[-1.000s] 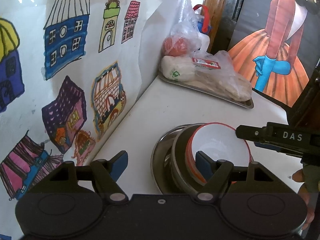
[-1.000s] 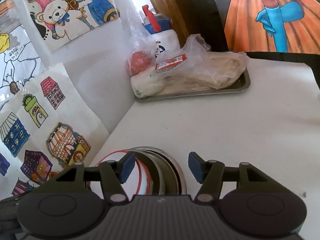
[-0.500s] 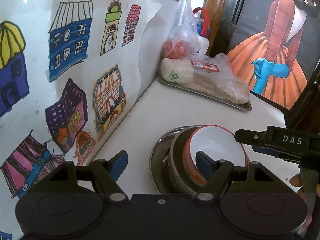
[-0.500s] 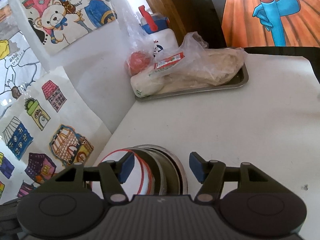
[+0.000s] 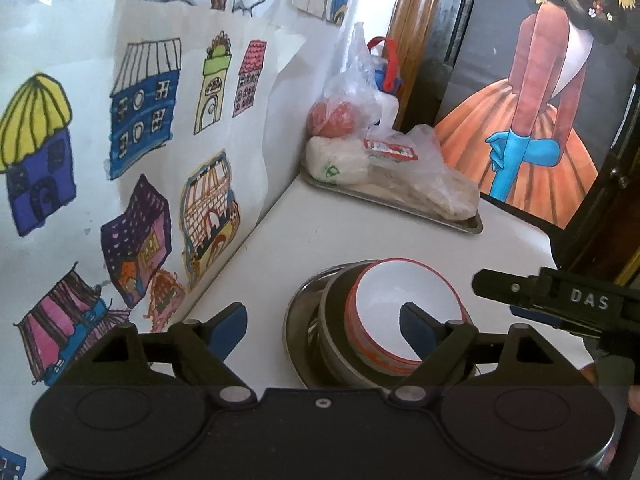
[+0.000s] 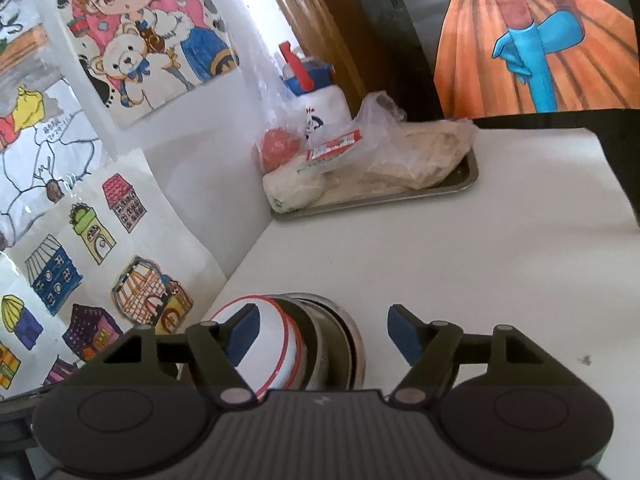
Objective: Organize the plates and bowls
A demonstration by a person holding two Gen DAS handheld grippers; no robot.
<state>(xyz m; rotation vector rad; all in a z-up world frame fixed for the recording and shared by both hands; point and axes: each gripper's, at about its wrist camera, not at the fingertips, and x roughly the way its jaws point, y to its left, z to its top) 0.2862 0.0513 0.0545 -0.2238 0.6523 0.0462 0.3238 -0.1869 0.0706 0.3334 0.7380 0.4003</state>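
Observation:
A stack of dishes sits on the white table: a white bowl with a red rim (image 5: 396, 312) nested in a steel bowl (image 5: 336, 344) on a steel plate (image 5: 296, 328). The white bowl (image 6: 264, 340) and steel bowl (image 6: 332, 344) also show in the right wrist view. My left gripper (image 5: 322, 328) is open and empty above the stack's near left side. My right gripper (image 6: 324, 334) is open and empty over the stack; its body (image 5: 560, 304) shows at the right in the left wrist view.
A steel tray (image 5: 460, 224) with plastic bags of food (image 5: 400, 176) stands at the back by the wall; it also shows in the right wrist view (image 6: 460, 184). A white bottle (image 6: 320, 108) stands behind it. Drawings cover the left wall (image 5: 140, 120). The white table (image 6: 460, 280) spreads to the right.
Both grippers have drawn back and up slightly from the stack; the dishes look smaller and lower. The stack has not moved. Both stay open.

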